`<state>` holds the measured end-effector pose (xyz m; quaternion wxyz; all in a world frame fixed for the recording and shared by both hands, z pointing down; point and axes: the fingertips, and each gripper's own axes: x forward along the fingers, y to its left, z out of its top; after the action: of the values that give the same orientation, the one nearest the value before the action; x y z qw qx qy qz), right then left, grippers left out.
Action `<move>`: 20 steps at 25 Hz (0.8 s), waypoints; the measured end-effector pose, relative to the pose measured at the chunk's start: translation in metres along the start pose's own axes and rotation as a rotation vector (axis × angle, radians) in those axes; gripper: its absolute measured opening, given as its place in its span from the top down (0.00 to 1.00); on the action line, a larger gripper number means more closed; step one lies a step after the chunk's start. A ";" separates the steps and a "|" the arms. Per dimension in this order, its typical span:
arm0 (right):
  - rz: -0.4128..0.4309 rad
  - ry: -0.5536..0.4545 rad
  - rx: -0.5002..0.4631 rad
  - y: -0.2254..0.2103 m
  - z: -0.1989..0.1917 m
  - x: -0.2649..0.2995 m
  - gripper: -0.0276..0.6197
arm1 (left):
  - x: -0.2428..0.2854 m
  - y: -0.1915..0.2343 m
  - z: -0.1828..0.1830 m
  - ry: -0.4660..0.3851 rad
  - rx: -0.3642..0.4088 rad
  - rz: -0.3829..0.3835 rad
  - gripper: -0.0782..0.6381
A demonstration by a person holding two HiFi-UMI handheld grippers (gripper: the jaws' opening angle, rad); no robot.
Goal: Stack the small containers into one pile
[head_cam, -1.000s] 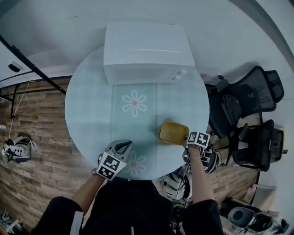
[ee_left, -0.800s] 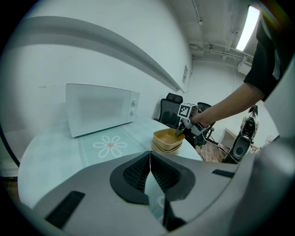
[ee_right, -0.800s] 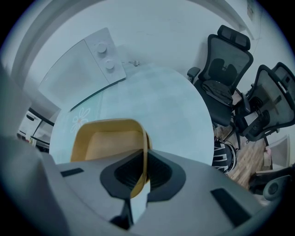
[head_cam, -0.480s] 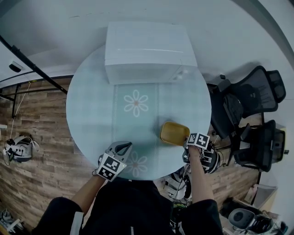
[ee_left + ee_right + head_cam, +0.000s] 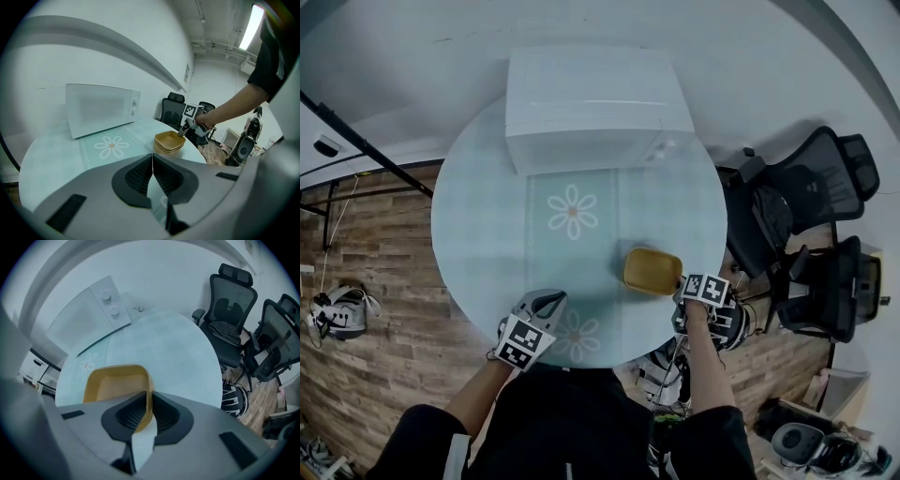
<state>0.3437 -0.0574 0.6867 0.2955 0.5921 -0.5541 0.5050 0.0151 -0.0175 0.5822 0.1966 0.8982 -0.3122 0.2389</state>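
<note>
Right gripper view | right gripper (image 5: 150,401) pinched on top container (image 5: 112,385) rim, jaws just eased slightly | pile (image 5: 168,143) near table (image 5: 487,216) edge | left gripper (image 5: 152,161) closed, empty | rim to be released fully, gripper lifted straight, pile undragged.

No legible text (none anywhere)

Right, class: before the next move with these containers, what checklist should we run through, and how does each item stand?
1. Right gripper grips the top container by its rim: ok, though its jaws have just eased open slightly.
2. Containers sit nested in one pile: ok.
3. Left gripper shut and empty: ok.
4. Pile stands apart from the microwave: ok.
5. No stray containers on the table: ok.
</note>
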 end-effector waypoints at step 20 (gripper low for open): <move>0.179 -0.424 -0.055 0.057 -0.012 -0.083 0.92 | -0.004 -0.014 0.018 -0.057 0.044 -0.027 0.87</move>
<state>0.2964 -0.0288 0.6020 0.1426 0.6252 -0.6677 0.3781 0.0268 -0.0143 0.5622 0.1709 0.9129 -0.3002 0.2174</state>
